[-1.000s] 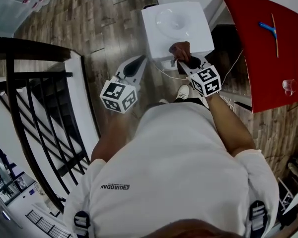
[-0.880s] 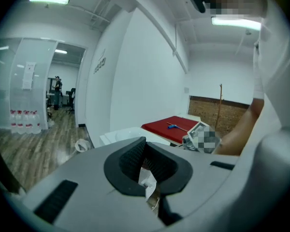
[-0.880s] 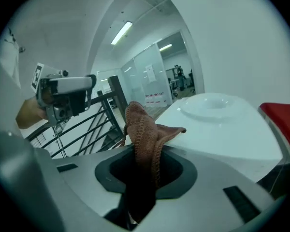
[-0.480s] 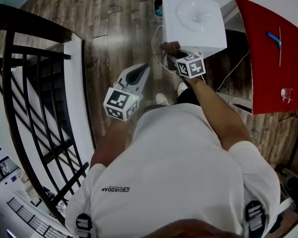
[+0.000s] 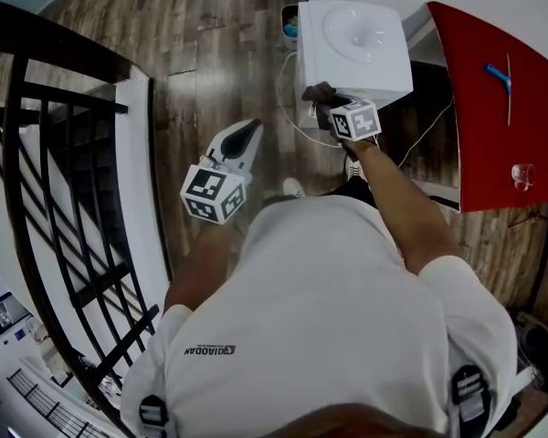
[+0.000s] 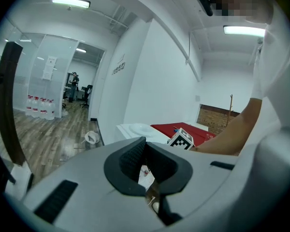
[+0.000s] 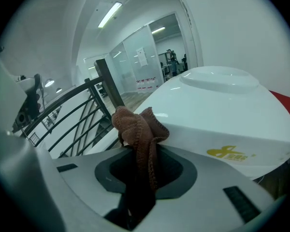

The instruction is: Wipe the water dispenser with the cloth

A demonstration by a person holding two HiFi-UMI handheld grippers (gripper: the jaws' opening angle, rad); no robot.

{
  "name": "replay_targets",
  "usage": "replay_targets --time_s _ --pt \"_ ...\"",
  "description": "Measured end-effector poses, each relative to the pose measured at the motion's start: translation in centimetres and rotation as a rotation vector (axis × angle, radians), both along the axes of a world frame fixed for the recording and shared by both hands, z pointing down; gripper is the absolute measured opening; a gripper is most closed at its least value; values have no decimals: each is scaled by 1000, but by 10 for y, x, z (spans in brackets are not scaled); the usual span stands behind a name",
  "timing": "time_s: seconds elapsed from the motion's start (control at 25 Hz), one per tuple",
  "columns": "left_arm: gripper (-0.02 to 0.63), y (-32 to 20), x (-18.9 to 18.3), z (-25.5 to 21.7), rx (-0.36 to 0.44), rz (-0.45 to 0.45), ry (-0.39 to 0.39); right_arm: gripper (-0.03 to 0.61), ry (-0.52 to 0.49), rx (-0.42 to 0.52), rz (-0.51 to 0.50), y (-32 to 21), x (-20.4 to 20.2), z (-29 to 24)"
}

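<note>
Water dispenser (image 5: 356, 44): brown cloth (image 7: 137, 129) at its upper front edge.
Right gripper (image 7: 135, 170) jaws are clamped on the cloth beside the white dispenser, which stands on the wood floor (image 5: 201, 53) next to a red table (image 5: 493, 108). Left gripper (image 6: 146, 175) is well apart, its jaws slightly parted and empty.
</note>
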State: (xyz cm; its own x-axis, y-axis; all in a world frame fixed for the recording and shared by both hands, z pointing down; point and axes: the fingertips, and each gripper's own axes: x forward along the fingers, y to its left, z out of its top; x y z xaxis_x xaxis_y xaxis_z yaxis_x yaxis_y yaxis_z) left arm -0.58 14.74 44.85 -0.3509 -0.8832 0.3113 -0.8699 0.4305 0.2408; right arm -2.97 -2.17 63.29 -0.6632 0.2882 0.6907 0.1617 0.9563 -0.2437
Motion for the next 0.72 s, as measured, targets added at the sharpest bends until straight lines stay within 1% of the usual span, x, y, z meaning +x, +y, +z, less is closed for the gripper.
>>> replay_targets --time_s 0.12,0.24,0.44,0.72 --pt "-3 -13 2 2 14 15 22 91 5 13 26 -19 10 1" --pt "-3 -29 5 3 24 31 30 91 6 12 85 -48 21 2" --pt "-3 -53 8 6 10 59 38 91 15 7 168 -94 42 9" --pt "-3 -99 8 -1 5 77 34 91 15 5 201 -141 64 11"
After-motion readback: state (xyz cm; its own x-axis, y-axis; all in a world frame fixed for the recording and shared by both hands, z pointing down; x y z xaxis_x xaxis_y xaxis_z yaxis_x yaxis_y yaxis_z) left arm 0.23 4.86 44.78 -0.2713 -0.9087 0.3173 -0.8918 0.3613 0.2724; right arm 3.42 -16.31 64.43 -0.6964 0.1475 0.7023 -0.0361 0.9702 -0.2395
